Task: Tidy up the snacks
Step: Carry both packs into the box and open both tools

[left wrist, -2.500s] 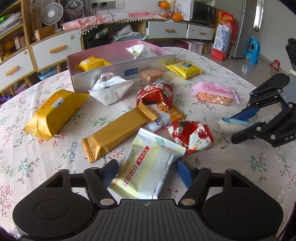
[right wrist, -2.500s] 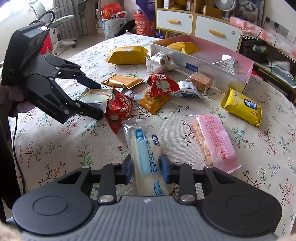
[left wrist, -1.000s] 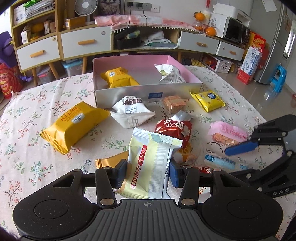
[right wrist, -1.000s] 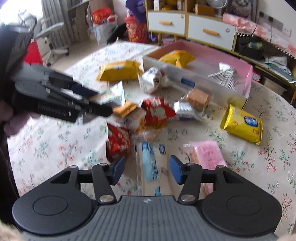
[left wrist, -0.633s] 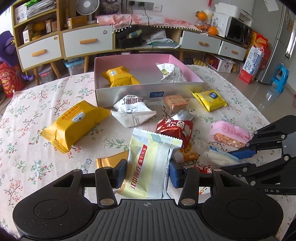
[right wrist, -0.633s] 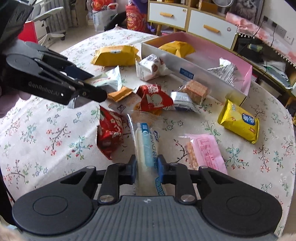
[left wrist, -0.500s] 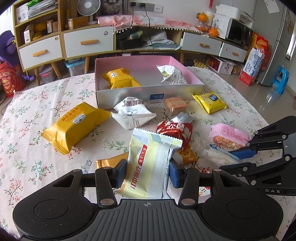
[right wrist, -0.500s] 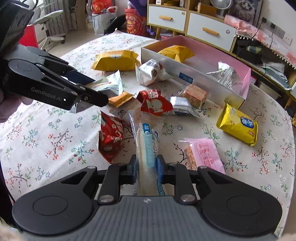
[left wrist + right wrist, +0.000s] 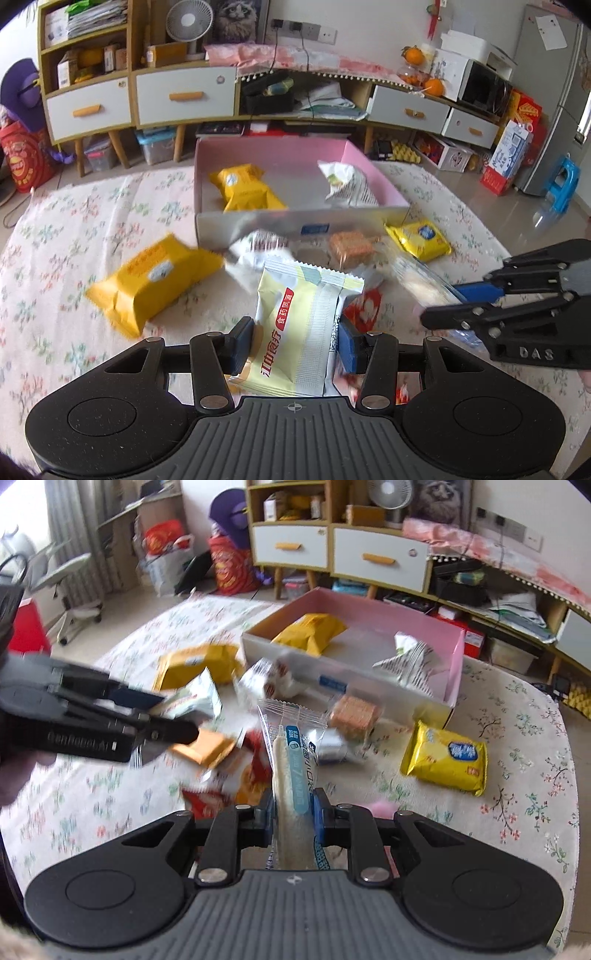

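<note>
Both packets have come up off the table since a moment ago: from the left wrist, the left gripper (image 9: 295,341) is clamped across the pale green packet (image 9: 301,328), whose long axis points straight ahead at the pink box (image 9: 364,162), now nearer and dead ahead. From the right wrist, the right gripper (image 9: 293,812) pinches the clear blue-striped packet (image 9: 293,771) upright along its fingers, with the box (image 9: 458,653) ahead and slightly right, so I judge neither arm clearly nearer.

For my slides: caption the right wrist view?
Right tool grips a clear snack stick packet, facing the pink box.
</note>
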`<control>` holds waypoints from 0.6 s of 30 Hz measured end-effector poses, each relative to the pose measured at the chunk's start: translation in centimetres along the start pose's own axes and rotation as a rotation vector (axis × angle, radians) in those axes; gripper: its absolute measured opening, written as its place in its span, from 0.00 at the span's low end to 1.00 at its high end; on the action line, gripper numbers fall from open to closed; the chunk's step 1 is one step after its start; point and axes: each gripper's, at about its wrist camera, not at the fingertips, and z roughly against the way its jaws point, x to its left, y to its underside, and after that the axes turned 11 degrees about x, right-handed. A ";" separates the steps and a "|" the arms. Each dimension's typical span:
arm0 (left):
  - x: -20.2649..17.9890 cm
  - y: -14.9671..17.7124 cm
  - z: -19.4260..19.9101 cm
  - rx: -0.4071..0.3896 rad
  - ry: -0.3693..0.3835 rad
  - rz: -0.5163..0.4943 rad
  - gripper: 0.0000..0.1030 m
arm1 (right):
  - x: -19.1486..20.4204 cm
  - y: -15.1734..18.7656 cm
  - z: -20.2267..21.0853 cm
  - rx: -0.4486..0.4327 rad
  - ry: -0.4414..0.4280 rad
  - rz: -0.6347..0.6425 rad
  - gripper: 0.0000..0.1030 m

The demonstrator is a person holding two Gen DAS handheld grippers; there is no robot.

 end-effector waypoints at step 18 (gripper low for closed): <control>0.7 -10.2 -5.7 -0.062 0.054 0.076 0.43 | -6.5 -9.7 -4.1 -0.060 -0.021 -0.289 0.18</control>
